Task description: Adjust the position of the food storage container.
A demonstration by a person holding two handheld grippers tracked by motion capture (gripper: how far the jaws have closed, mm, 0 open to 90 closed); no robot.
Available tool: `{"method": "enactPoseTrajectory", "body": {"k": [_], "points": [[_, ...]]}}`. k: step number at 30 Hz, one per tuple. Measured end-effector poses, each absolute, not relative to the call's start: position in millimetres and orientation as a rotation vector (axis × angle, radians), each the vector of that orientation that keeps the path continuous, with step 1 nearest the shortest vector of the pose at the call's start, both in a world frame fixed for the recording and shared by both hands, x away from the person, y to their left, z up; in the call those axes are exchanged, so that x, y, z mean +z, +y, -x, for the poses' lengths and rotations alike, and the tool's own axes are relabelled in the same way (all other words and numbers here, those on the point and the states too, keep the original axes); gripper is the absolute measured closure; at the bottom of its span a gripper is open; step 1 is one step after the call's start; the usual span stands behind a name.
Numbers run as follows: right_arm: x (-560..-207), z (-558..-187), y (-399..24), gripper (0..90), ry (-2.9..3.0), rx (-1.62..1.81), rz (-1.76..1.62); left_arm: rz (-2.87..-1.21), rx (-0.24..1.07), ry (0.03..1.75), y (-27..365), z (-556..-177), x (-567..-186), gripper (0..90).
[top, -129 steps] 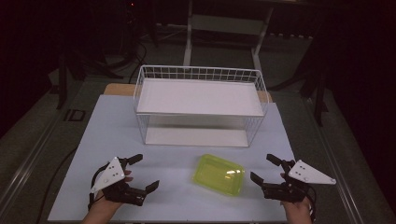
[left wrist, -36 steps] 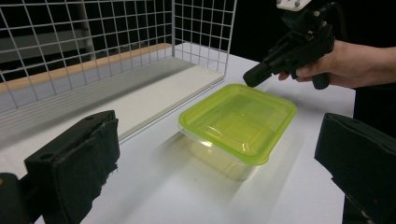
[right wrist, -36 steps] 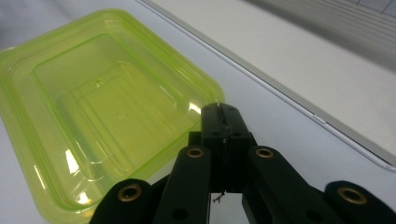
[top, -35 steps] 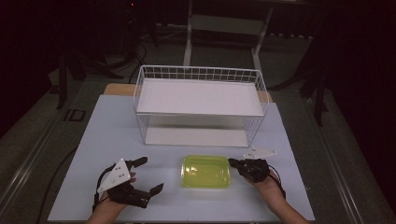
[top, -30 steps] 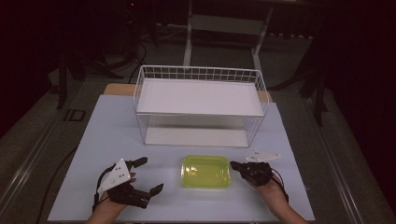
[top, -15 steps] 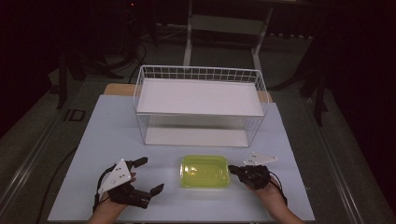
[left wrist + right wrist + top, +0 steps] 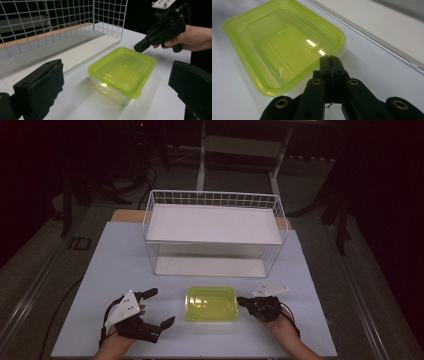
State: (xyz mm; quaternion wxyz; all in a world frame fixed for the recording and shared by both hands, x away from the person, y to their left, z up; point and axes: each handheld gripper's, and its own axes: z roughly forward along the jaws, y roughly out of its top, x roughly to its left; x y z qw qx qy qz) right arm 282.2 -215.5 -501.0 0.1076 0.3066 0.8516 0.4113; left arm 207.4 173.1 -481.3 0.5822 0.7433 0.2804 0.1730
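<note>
- Container [image 7: 211, 303]: one, clear plastic body under a translucent yellow-green lid [image 7: 123, 70], lying flat on the white table [image 7: 90, 270], between the two grippers and in front of the wire rack.
- Count on the table: one container, one lid, one white wire rack [image 7: 214, 232], two grippers.
- Right gripper [image 7: 243, 301]: jaws pressed together, nothing between them. In the right gripper view the closed tips [image 7: 330, 63] sit at the lid's rim on the near side; whether they touch the rim or hover just over it, I cannot tell.
- From the left gripper view, the right gripper's closed tip meets the far edge of the lid, and the right hand [image 7: 190, 37] wraps the handle behind it.
- Left gripper [image 7: 159, 307]: jaws spread wide, nothing held. Its padded fingers [image 7: 41, 91] stand apart at either side of the left gripper view, with the container ahead of them and between them in line of sight, not touched.
- Left hand [image 7: 116, 343] enters from the bottom edge of the high view, well apart from the container.
- Rack: one shelf board up top, one base board below, standing beyond the container and away from both sets of fingers.
- Lid sits square on the container, all four corners seated as far as visible.
</note>
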Motion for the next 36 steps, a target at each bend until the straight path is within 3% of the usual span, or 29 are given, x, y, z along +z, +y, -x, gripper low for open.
{"method": "enactPoseTrajectory", "body": {"k": [17, 22, 24, 25, 26, 27, 31, 36], "points": [[-496, -282, -205, 90.0, 2.498, 1.23, -0.852, -1.742, 0.389, 0.666, 172, -208, -482, 0.4], [-484, -279, -211, 75.4, 2.452, 1.299, -0.863, -1.764, 0.383, 0.666, 171, -209, -483, 0.4], [-479, -275, -212, 58.1, 2.419, 1.3, -0.852, -1.784, 0.368, 0.666, 170, -210, -484, 0.4], [-479, -275, -212, 58.1, 2.419, 1.3, -0.852, -1.786, 0.345, 0.669, 170, -211, -484, 0.4], [-476, -272, -211, 40.7, 2.399, 1.291, -0.86, -1.792, 0.331, 0.667, 169, -212, -485, 0.4], [-476, -272, -211, 40.7, 2.399, 1.291, -0.86, -1.79, 0.323, 0.662, 169, -212, -485, 0.4], [-474, -269, -209, 16.1, 2.403, 1.303, -0.871, -1.819, 0.311, 0.697, 167, -214, -483, 0.5], [-472, -266, -206, 15.4, 2.396, 1.309, -0.859, -1.796, 0.255, 0.756, 166, -219, -477, 0.5]]}}
